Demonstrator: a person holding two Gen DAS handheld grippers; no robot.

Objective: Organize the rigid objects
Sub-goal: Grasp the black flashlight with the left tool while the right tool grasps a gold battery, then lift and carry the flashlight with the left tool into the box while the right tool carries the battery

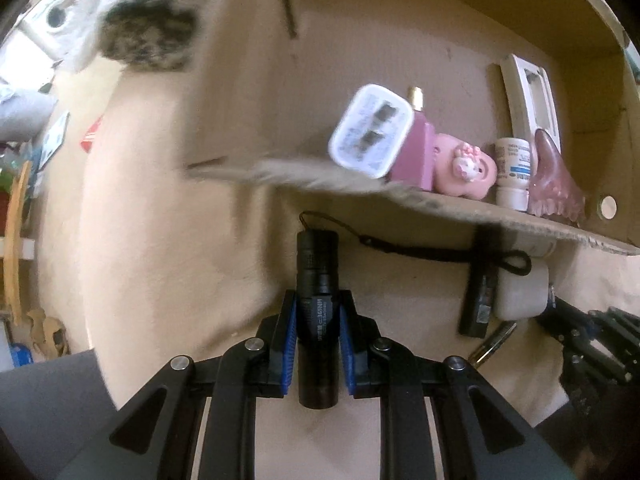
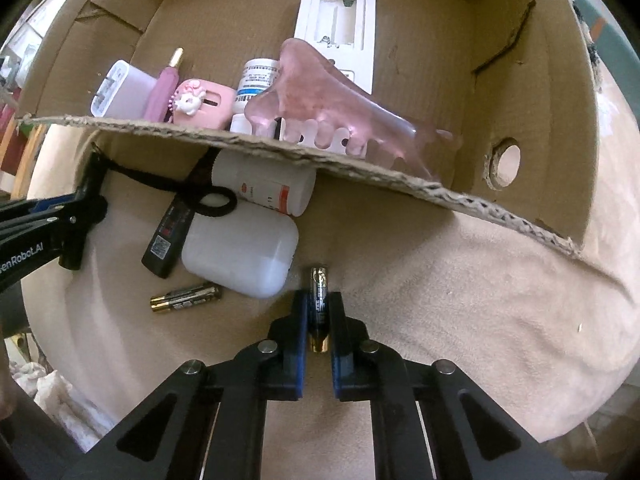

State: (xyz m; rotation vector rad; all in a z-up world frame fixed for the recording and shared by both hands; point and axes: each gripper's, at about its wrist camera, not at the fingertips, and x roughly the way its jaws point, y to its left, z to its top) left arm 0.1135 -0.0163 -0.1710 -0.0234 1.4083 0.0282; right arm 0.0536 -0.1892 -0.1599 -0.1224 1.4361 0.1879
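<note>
Right wrist view: blue-and-gold AA battery [image 2: 318,304] clamped between pads of right gripper [image 2: 319,314], lying on beige cloth [image 2: 440,280] just outside cardboard box [image 2: 520,60]. Beside it, white plastic case [image 2: 240,248], second battery [image 2: 186,298], black tester pen [image 2: 166,240], white bottle [image 2: 264,186]. Left wrist view: black flashlight [image 1: 318,320] gripped by left gripper [image 1: 318,320], wrist strap [image 1: 440,252] trailing right. Inside box: white charger [image 2: 120,92], pink comb [image 2: 332,116], pink trinket [image 2: 204,104].

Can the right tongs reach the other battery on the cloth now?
Probably not yet: the right tongs are shut on a battery. The loose battery lies close, with nothing over it.
</note>
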